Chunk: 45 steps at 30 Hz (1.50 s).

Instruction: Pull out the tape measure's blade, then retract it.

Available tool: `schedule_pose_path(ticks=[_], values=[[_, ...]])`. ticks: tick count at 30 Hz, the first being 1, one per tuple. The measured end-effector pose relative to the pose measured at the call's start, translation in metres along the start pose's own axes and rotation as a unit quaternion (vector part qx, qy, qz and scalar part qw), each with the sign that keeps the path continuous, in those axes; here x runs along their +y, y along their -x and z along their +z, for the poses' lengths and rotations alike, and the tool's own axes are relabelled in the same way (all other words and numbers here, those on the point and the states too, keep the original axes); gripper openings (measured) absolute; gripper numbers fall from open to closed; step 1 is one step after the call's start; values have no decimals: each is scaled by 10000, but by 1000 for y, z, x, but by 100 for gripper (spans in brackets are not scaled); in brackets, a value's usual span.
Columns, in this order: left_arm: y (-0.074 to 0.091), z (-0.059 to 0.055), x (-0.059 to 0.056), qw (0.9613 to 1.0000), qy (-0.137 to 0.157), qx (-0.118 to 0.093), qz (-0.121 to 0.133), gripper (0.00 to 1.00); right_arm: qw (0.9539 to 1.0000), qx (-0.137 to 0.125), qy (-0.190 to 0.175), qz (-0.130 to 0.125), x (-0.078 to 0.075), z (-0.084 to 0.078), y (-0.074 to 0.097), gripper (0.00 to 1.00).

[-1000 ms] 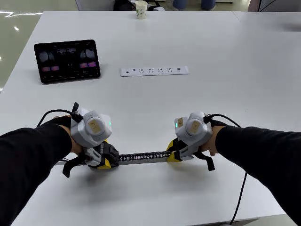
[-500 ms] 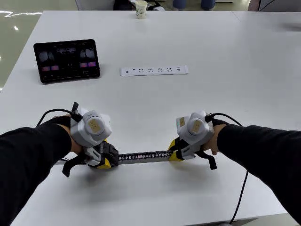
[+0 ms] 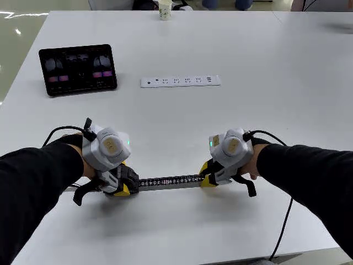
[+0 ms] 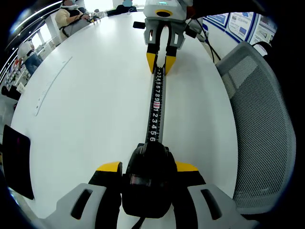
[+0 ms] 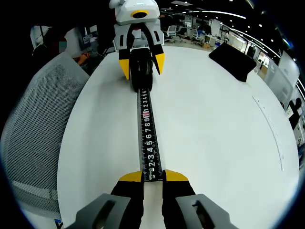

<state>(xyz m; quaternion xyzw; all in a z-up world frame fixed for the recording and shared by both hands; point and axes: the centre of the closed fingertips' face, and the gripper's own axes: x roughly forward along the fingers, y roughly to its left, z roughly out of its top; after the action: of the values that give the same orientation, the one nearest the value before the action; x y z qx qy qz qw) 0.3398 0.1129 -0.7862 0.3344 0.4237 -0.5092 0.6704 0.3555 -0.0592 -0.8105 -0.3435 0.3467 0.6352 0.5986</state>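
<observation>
Jaws of the left gripper (image 4: pixel 147 167) are clamped on the black tape measure case (image 4: pixel 147 188), one yellow tip against each side, so the case sits squarely between them, low over the white table (image 3: pixel 248 110). From the case's front the blade (image 4: pixel 156 102) runs straight out, numbers up, to the right gripper (image 5: pixel 152 176). That gripper's jaws stand narrow, pinching the blade's end between their yellow tips. Well beyond both pairs of jaws, far across the table and apart from the tape, a dark tablet (image 3: pixel 77 69) stands to the left, a white power strip (image 3: pixel 180 81) lies opposite the blade, and behind it stands a paper cup (image 3: pixel 165 9) at the far edge.
</observation>
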Motion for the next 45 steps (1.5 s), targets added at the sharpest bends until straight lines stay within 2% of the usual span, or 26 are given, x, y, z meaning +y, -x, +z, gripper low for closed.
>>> schedule_pose_path(ticks=[32,45], values=[[3,2,-4,10000,1,7,9,36,10000,10,-47,-24,-1,-9,7,10],[2,2,-1,10000,1,6,13,36,9999,30,-90,-36,-1,-12,9,10]])
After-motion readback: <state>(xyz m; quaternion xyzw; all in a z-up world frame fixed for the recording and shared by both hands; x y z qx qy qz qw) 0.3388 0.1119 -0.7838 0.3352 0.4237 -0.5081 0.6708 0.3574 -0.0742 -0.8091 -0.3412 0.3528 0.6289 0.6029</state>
